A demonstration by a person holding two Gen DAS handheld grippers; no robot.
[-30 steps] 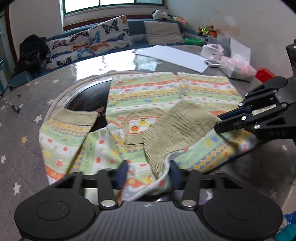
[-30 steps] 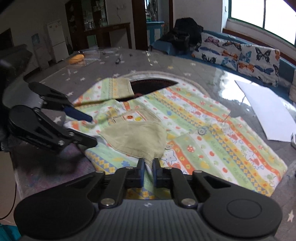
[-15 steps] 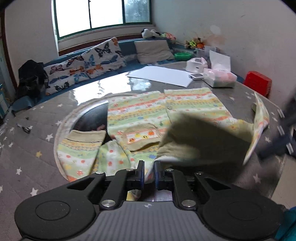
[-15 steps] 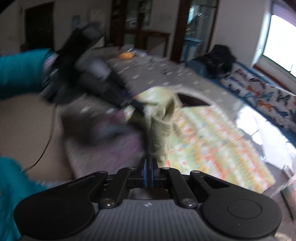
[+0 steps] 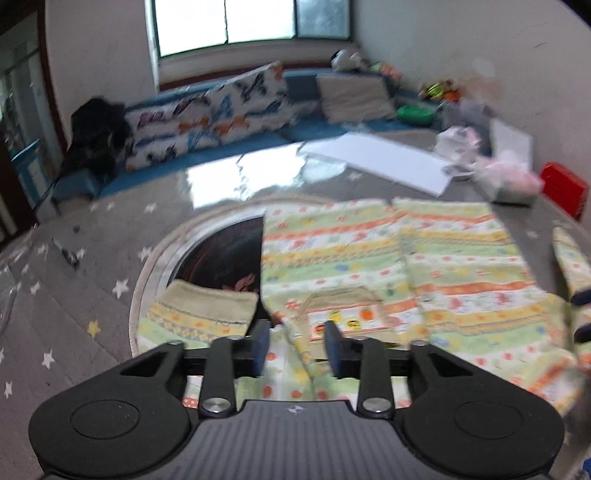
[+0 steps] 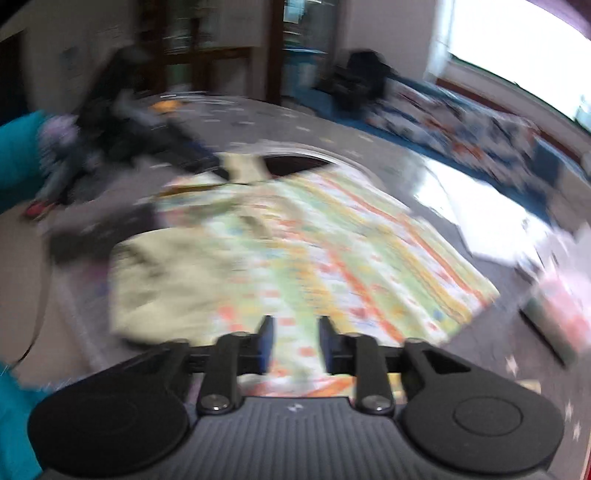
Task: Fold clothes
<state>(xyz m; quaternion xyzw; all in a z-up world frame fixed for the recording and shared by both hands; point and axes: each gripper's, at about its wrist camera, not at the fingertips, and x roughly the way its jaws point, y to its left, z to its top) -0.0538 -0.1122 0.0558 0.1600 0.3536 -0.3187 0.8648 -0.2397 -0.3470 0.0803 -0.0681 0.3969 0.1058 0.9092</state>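
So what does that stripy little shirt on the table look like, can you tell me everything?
The shirt is small and soft-looking, with pale green, orange, yellow and white stripes dotted with tiny pictures. It lies spread front-up on the grey starry table cover, partly over a dark round opening. A chest pocket has a tan band, and one short sleeve has a tan cuff. The front panels meet down the middle. Neither gripper is holding it.

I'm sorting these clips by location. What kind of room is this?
Most likely a living room at home. A blue bench with butterfly cushions and toys runs under a window, and a child's shirt lies spread on a grey star-print table.
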